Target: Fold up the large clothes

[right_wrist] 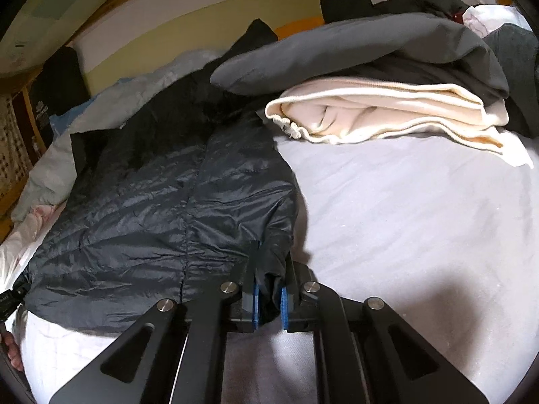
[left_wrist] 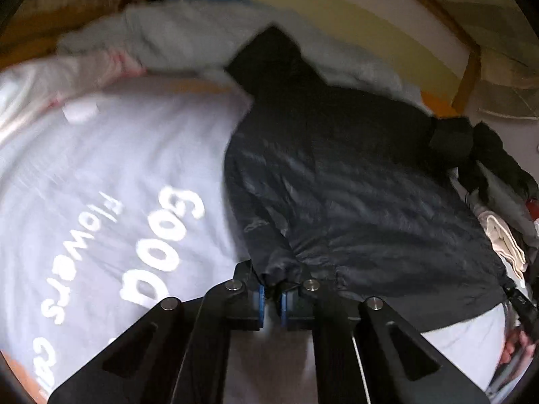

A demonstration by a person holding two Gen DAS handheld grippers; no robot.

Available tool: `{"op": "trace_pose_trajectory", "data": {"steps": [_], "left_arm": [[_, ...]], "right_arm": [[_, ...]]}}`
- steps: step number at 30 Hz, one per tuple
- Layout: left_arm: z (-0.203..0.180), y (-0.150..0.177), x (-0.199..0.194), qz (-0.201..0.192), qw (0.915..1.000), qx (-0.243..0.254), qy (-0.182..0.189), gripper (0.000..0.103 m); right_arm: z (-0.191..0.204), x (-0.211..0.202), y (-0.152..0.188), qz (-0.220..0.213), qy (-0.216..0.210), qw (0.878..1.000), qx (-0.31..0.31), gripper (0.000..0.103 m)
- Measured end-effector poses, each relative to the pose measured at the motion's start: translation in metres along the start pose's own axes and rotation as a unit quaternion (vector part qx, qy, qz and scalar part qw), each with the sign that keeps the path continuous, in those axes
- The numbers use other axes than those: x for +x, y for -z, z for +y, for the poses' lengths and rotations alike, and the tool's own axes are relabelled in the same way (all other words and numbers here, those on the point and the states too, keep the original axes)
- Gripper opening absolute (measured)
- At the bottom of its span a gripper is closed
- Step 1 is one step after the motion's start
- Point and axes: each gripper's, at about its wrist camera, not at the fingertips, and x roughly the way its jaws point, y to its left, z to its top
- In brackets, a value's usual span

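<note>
Bed sheet, pale grey, carries everything; wooden bed frame curves behind it. Dark puffer jacket lies flat on the sheet, hem toward me, hood end toward the frame.

I have both grippers on the jacket hem. Left gripper is clenched on the hem's left corner, fabric bunched between the blue pads. Right gripper is clamped on the hem's right corner, a fold of dark cloth pinched in the jaws.

Step, as I judge it: grasp done, first fold about to start. Next move probably calls for lifting both corners together and carrying the hem up over the jacket toward the hood, keeping it level so the slippery shell doesn't slide or twist.

Right of the jacket: cream garment with a grey garment on top, touching the jacket's far right edge. Left of the jacket: printed white cloth.

Hard to read: left view is motion-blurred; sleeves are not clearly separable, possibly tucked under. Jacket's hood end is dark and partly covered by the grey garment. How deep each grip bites is hidden by the jaws.
</note>
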Motion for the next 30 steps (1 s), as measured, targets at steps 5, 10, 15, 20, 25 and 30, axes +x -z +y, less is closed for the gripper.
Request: {"op": "trace_pose_trajectory", "data": {"steps": [5,10,15,20,25,30], "left_arm": [[-0.016,-0.009,-0.072,-0.099,0.9950,0.014,-0.003,0.005],[-0.040,-0.022,-0.166,-0.217,0.9745,0.047,0.029,0.005],[-0.049,-0.031,-0.199,-0.243,0.9683,0.054,0.021,0.005],[-0.045,-0.044,-0.136,-0.154,0.9863,0.035,-0.049,0.005],[-0.030,-0.042,-0.046,-0.042,0.9947,0.036,-0.087,0.005],[-0.027,-0.024,0.001,0.011,0.9955,0.023,-0.092,0.006]], "right_arm": [[0.017,-0.061,-0.021,-0.089,-0.005,0.994,-0.059,0.005],[0.020,-0.137,-0.038,-0.193,-0.006,0.979,-0.065,0.005],[0.017,-0.180,-0.056,-0.242,-0.018,0.969,-0.052,0.005],[0.029,-0.143,-0.073,-0.185,-0.007,0.980,-0.077,0.005],[0.042,-0.057,-0.078,-0.083,0.015,0.985,-0.148,0.005],[0.041,-0.003,-0.068,-0.031,0.027,0.988,-0.150,0.005]]}}
